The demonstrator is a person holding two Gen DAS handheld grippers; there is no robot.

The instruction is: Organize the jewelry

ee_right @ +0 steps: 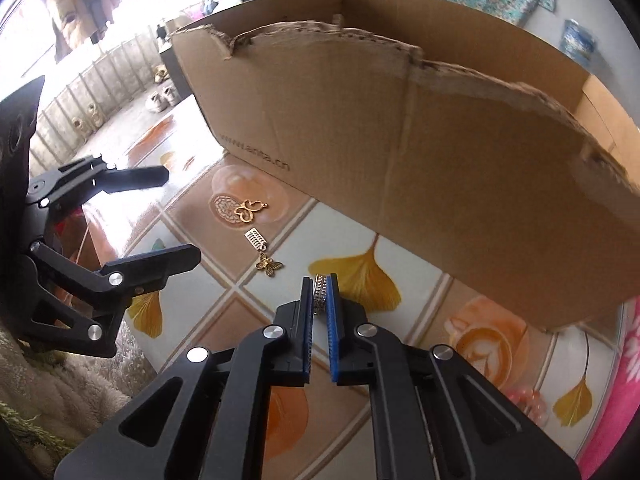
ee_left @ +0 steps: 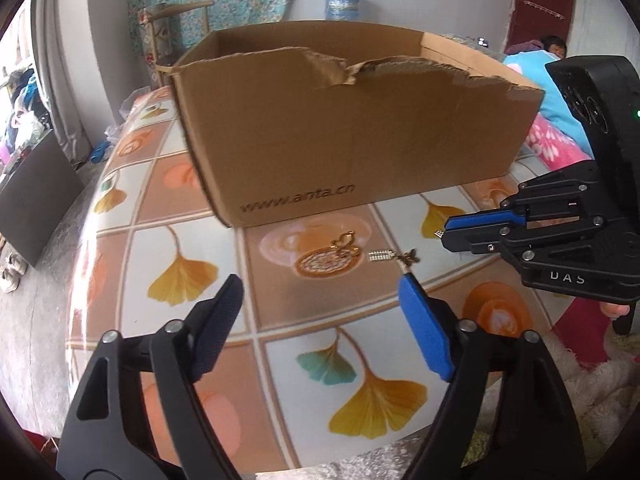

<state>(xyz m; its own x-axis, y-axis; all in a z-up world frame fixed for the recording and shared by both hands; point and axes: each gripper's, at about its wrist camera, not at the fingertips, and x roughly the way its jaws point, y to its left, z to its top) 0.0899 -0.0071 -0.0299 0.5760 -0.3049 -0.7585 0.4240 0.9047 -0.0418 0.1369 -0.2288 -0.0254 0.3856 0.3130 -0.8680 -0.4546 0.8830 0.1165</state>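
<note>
Several small pieces of jewelry lie on the patterned table in front of the cardboard box point(ee_left: 360, 132): a round gold filigree piece point(ee_right: 226, 206), a gold heart-loop pendant point(ee_right: 248, 210), a silver comb-like charm point(ee_right: 255, 237) and a gold butterfly charm point(ee_right: 270, 266). The same pieces show in the left wrist view, the pendant point(ee_left: 344, 242) leftmost and the butterfly point(ee_left: 410, 258) rightmost. My right gripper point(ee_right: 320, 292) is shut on a small silver rhinestone piece point(ee_right: 320, 286), just right of the butterfly. My left gripper point(ee_left: 320, 292) stands open near the jewelry, nothing between its pads.
The torn-rimmed box point(ee_right: 440, 160) spans the back of the table point(ee_left: 192, 216), its open top facing up. A pale pink beaded ring point(ee_right: 524, 400) lies near the table's right edge. Fluffy fabric point(ee_right: 60, 380) borders the near edge. A person lies on a bed point(ee_left: 556, 46) behind.
</note>
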